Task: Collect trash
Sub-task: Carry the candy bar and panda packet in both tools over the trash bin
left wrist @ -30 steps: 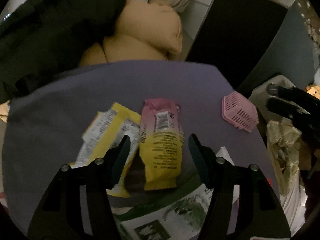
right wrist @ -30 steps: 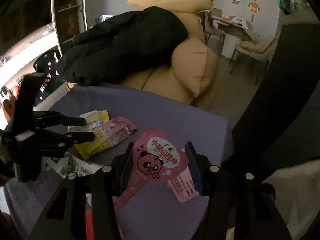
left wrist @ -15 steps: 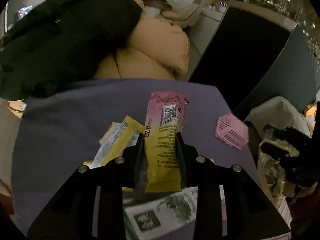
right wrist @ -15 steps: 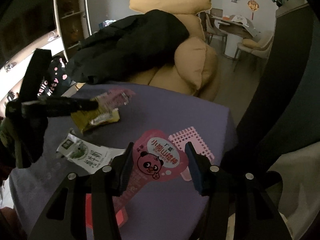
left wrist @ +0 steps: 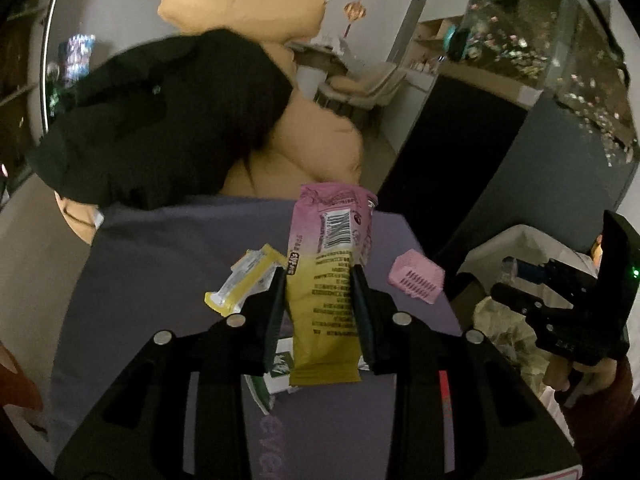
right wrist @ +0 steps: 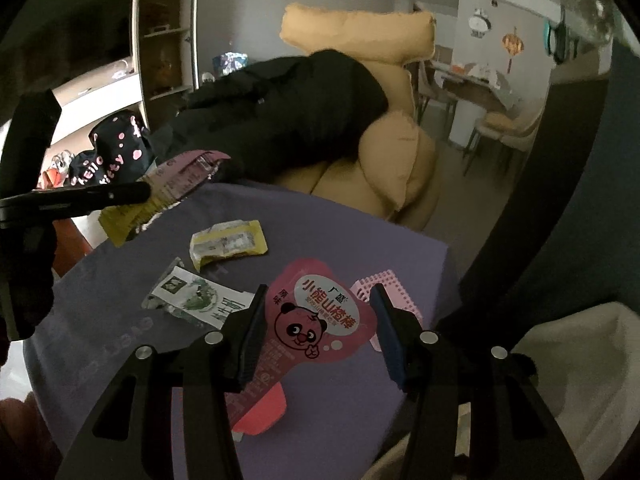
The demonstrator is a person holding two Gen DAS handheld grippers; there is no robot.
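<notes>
Purple cloth covers the table (right wrist: 328, 232), backed by a tan sofa and black coat at 12 o'clock. From the left, the left gripper (left wrist: 320, 300) is clamped on a crinkled pink-and-yellow foil wrapper (left wrist: 326, 280), lifted clear of the cloth; a torn yellow sachet (right wrist: 228, 242), a flat green-printed packet (right wrist: 196, 300) and a ribbed pink plastic piece (right wrist: 394, 288) lie uncollected. At the right, the right gripper (right wrist: 318, 316) is closed on a glossy pink panda pouch (right wrist: 316, 316), so by my judgement two of five items are in hand and none yet binned.

The pink panda wrapper (right wrist: 316, 320) reads "小熊山楂棒" and "原味". At ten o'clock, a black bag (right wrist: 108, 156) shows "Hello Kitty". The pink-yellow wrapper (left wrist: 330, 276) carries a barcode; its small print is illegible.
</notes>
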